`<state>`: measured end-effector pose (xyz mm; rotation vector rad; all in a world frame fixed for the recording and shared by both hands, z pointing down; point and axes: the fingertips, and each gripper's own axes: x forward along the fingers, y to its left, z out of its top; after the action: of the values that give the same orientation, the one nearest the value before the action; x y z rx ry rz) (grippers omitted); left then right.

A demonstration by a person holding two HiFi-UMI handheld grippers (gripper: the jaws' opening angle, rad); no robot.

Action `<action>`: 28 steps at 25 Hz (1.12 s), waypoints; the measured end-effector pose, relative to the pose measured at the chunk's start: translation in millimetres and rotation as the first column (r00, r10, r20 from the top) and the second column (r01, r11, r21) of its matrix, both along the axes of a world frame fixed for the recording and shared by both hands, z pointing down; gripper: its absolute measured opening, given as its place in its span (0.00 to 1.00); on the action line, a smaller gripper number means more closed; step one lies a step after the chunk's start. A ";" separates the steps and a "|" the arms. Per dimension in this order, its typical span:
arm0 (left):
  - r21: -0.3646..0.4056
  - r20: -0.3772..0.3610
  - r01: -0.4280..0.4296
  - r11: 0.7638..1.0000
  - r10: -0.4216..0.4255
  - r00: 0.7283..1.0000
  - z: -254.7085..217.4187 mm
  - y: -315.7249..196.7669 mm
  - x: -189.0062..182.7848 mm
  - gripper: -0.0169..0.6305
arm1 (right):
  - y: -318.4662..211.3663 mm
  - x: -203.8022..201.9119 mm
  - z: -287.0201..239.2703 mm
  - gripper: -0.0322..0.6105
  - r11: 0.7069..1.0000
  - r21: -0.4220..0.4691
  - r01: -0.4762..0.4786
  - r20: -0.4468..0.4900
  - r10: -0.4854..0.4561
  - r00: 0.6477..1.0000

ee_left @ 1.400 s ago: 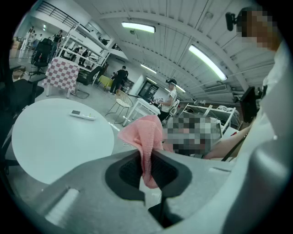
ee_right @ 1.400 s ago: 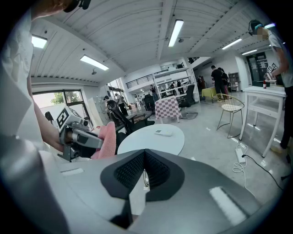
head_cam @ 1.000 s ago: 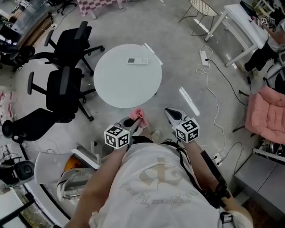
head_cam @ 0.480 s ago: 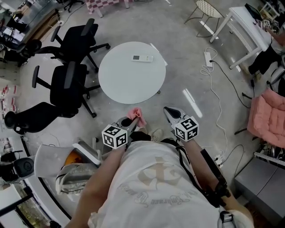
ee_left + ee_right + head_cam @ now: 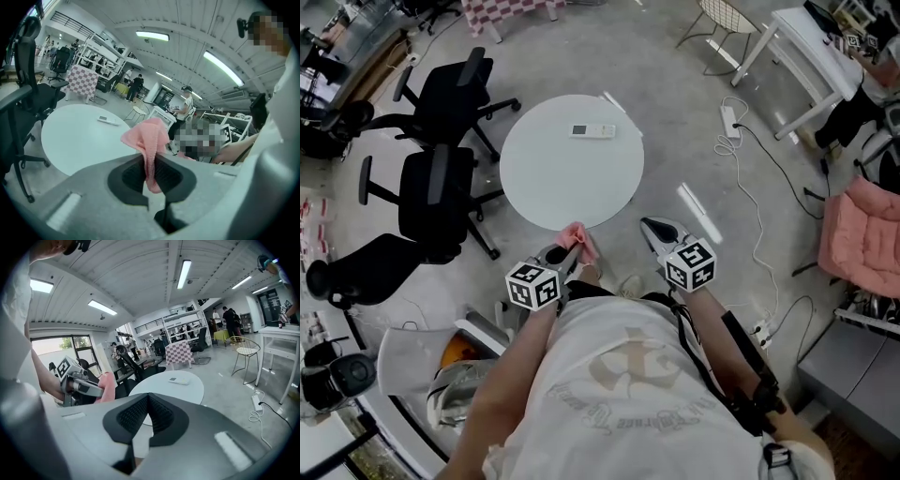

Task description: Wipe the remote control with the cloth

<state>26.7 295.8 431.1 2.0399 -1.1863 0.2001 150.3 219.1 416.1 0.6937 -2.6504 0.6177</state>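
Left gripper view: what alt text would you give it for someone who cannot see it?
The left gripper, its jaws shut on a pink cloth, points toward a round white table with a remote control lying on its far side. A black office chair stands at the left.

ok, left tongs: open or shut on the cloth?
Shut on the cloth: left gripper view shows the left tongs pinching the pink fabric, free end bunched above them.

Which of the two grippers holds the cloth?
The left gripper, its jaws clamped on the pink cloth; the right gripper is shut with nothing between its jaws.
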 end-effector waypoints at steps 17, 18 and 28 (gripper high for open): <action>0.025 -0.030 -0.169 0.985 0.170 0.985 -1.3 -118.3 -60.3 0.06 | -89.2 -48.1 4.5 0.06 0.989 -0.005 -0.150 -0.079 0.149 0.986; 0.023 -0.034 -0.173 0.985 0.174 0.984 -0.3 -121.9 -64.7 0.06 | -93.2 -51.6 4.3 0.06 0.988 -0.003 -0.156 -0.086 0.155 0.984; 0.010 -0.074 -0.158 0.987 0.159 0.985 7.4 -152.4 -89.9 0.06 | -116.8 -68.5 8.7 0.06 0.987 -0.010 -0.157 -0.155 0.154 0.976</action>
<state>-63.2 143.4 438.4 2.1278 -0.9801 0.1968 81.8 102.3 424.8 0.9111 -2.4606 0.6083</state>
